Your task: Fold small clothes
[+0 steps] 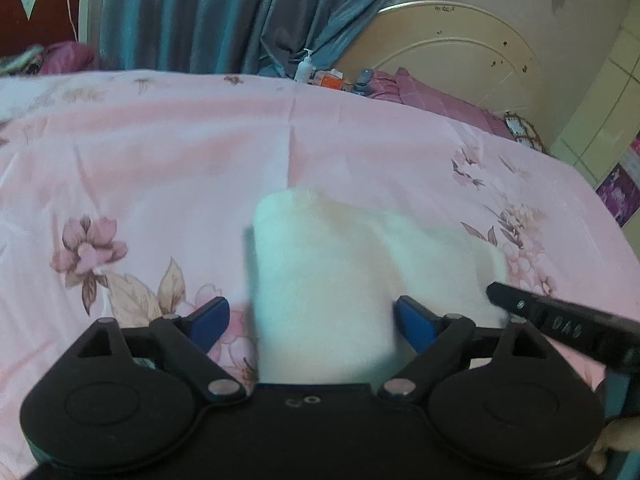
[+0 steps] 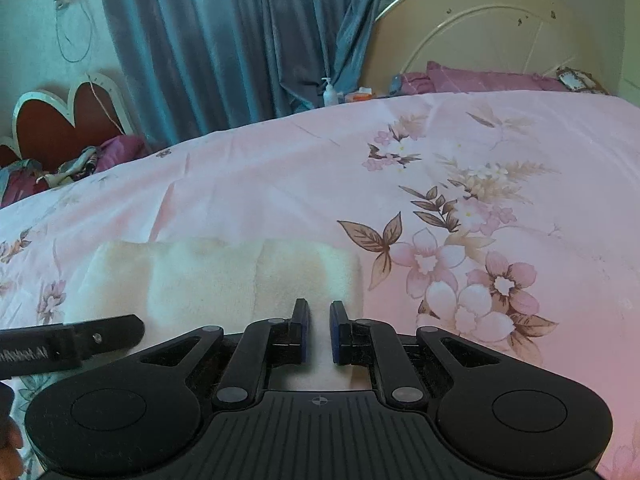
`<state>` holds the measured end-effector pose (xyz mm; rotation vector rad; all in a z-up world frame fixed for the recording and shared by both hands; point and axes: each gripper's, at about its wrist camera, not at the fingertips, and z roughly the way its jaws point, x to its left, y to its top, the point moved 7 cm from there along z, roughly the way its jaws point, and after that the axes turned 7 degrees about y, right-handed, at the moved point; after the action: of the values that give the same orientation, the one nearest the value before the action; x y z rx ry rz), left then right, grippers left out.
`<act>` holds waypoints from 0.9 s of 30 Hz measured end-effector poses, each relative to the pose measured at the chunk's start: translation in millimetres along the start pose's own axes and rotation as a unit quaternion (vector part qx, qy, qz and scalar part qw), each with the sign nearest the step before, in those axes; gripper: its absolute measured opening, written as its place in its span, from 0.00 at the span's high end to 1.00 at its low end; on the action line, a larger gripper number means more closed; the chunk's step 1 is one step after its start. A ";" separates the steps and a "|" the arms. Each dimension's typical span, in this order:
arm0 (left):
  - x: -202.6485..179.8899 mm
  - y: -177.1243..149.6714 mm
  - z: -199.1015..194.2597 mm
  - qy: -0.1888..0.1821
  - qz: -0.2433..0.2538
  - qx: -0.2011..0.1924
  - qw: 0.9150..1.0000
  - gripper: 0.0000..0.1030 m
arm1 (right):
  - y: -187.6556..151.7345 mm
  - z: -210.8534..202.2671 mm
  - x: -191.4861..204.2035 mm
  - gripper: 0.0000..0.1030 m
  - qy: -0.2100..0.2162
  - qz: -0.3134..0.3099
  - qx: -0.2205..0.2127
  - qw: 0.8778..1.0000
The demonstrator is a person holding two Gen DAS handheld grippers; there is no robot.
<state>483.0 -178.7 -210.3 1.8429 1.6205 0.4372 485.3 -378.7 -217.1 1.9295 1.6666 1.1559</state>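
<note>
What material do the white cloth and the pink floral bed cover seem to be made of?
White cloth: probably terry or fleece, matte; its surface looks fuzzy and thick. Pink floral bed cover: probably thin woven cotton or polyester with a faint sheen; it shows sharp creases and a flat printed flower pattern.

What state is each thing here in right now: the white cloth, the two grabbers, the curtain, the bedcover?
white cloth: folded, flat on bedcover
left gripper: open, cloth between fingers, unpressed
right gripper: nearly shut over the cloth; grip unclear
curtain: drawn, hanging
bedcover: spread, lightly creased
</note>
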 end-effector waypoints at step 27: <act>-0.7 -28.3 -44.4 0.005 0.015 -0.005 1.000 0.14 | -42.9 -76.3 28.6 0.90 0.048 -0.045 -0.015 0.998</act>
<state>433.6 -167.6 -195.7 1.8624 1.5970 0.4684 399.1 -359.8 -190.8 1.7862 1.7556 1.2488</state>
